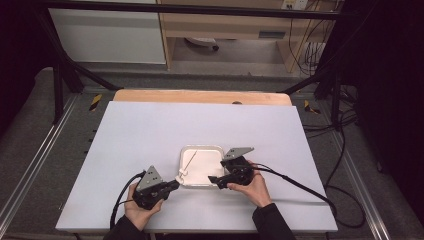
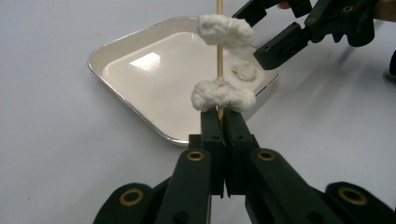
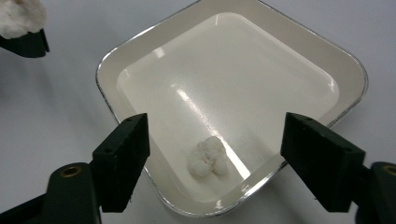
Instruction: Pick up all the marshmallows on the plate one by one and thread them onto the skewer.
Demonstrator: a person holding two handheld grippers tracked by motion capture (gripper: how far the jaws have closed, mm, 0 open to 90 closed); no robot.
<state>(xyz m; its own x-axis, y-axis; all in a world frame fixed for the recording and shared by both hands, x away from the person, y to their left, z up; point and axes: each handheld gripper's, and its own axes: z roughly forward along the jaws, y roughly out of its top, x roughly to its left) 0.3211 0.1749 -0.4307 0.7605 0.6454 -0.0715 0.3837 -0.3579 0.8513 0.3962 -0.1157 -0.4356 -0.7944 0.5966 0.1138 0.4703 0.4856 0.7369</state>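
My left gripper (image 2: 223,116) is shut on the lower end of a thin wooden skewer (image 2: 219,56). Two white fluffy pieces are threaded on the skewer, one just above the jaws (image 2: 223,95) and one higher up (image 2: 225,30). In the high view the left gripper (image 1: 174,184) holds the skewer (image 1: 189,163) slanted over the white tray (image 1: 186,150). A third white piece (image 3: 208,157) lies loose in the tray's near corner (image 3: 243,189). My right gripper (image 3: 217,135) stands open just above this piece, one jaw on each side, neither touching it. It sits at the tray's right front (image 1: 214,180).
The tray rests on a white table top (image 1: 150,130) with bare surface all around it. A wooden edge (image 1: 200,96) runs along the far side. Black cables (image 1: 300,182) trail from both grippers toward the table's front and right.
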